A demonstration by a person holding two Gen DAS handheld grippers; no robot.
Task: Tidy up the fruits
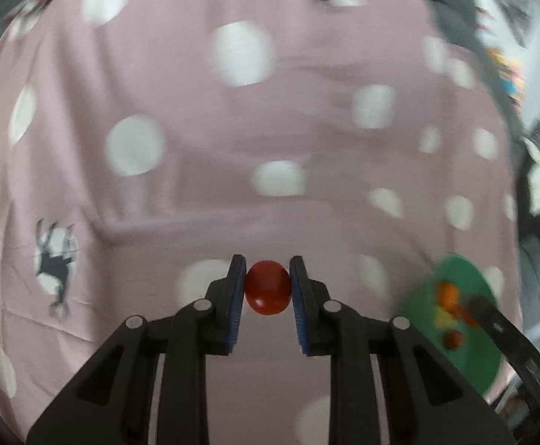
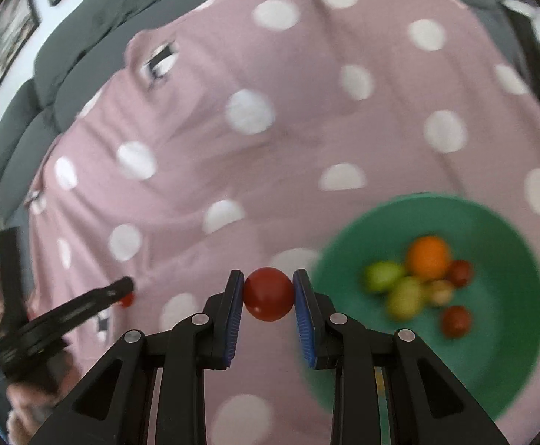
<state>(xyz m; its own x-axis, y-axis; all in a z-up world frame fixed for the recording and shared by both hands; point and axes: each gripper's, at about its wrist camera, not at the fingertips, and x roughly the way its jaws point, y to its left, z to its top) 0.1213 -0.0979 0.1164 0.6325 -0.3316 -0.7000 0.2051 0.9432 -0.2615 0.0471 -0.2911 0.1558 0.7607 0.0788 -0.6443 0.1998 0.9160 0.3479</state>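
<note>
The left tool [image 1: 268, 289] was clamped on a small round red fruit [image 1: 268, 287], its blue ribbed pads pressed against both sides of the fruit, which hung above the cloth. The right tool [image 2: 268, 294] gripped a second round red fruit of the same kind [image 2: 268, 293] in the same way, pads tight against its flanks.

Both tools were held over a pink cloth with large white polka dots [image 2: 307, 111], spread over a surface whose kind could not be told; a small black-and-white figure [image 1: 56, 267] was printed on the cloth near its left side in the left wrist view.

A round green plastic bowl [image 2: 499, 352] stood on the cloth, below and to the right of the right tool. Inside it lay an orange round fruit [image 2: 428, 257], two yellow-green fruits [image 2: 383, 276], a pale brownish one [image 2: 441, 292] and two dark red ones [image 2: 456, 320], all blurred, bunched together near the middle of the bowl.

In the right wrist view the left tool showed at the left edge, with a red spot at its tip. In the left wrist view the same green bowl appeared at the right edge, with the right tool's black arm crossing in front of it.

Behind the cloth ran a dark grey padded cushion [image 2: 84, 29], and framed pictures [image 2: 6, 40] hung on the pale wall beyond.
</note>
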